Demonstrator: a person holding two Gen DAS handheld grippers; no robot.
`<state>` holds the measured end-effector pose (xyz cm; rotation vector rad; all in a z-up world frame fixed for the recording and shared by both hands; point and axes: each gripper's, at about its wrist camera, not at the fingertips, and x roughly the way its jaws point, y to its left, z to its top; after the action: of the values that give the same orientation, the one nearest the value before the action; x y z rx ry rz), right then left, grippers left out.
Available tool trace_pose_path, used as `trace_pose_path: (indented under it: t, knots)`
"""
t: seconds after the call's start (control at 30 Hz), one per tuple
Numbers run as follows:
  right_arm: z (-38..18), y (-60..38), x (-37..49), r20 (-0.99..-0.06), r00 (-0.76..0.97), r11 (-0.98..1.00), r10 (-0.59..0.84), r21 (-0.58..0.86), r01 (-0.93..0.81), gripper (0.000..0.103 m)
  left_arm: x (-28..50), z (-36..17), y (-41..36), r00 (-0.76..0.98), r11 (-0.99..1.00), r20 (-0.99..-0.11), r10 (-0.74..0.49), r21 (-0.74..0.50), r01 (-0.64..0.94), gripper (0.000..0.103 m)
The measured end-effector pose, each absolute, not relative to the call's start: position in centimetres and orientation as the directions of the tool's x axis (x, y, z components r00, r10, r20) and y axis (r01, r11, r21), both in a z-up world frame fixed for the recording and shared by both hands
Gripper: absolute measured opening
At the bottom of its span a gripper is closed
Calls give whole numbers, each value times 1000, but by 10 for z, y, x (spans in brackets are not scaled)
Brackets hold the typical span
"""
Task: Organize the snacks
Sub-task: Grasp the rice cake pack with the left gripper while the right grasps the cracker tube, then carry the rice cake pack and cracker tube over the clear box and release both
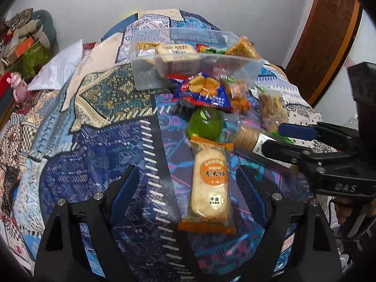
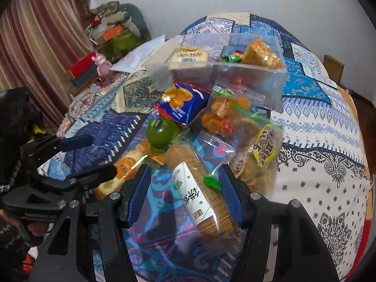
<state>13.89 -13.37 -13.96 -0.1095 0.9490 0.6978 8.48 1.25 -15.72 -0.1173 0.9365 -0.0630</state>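
Clear plastic container [image 1: 145,75] at 12 o'clock on the patterned tabletop [image 1: 98,145], partly filled: pale wrapped cake bar [image 1: 175,51] at its left, green-wrapped sweets [image 2: 229,58] in the middle, golden crispy block [image 2: 262,52] leaning at its right end.

Outside the container, just in front of its near wall: blue chip packet [image 1: 202,89], orange fried-snack bag [image 2: 219,115], green jelly cup [image 1: 206,123], bag of round biscuits [image 2: 257,162].

Rice cracker pack [image 1: 210,184] flat on the tabletop, long axis from 6 to 12 o'clock in the left wrist view, far end touching the jelly cup. Left gripper [image 1: 190,185] with jaws released, spread wide to either side of the pack, not touching it.

Wheat biscuit sleeve [image 2: 199,188] lying flat, long axis from 5 to 11 o'clock in the right wrist view, far end toward the jelly cup. Right gripper [image 2: 185,195] with jaws released, straddling the sleeve; contact at the right pad cannot be told.
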Motion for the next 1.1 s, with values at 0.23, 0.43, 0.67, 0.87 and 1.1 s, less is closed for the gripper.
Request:
trace_pose_path:
  t: [0.23,0.43,0.67,0.87,1.1]
  knots:
    - [-163,-138,144,-819,348,801,456,207,-563,54,89,-172,0,575,989,-808,-128,-144,18,81]
    - [-165,-143,138,-822,331,798,464,225,-559,43,93,-189,-9,563,992,-819,-109,-122,14,63]
    - [-164,-137,130,-819,348,794,457,199,-574,34,83,-184,-7,594,994,-798,-100,-109,21,35]
    - [-155,-138,125,-798,356,785,487,221,-578,34,74,-159,5,649,993,-755,-90,-114,4,35]
    - [-121,-146,124,-742,414,781,528,233,-580,34,80,-127,19,707,990,-700,-100,-143,-1,35]
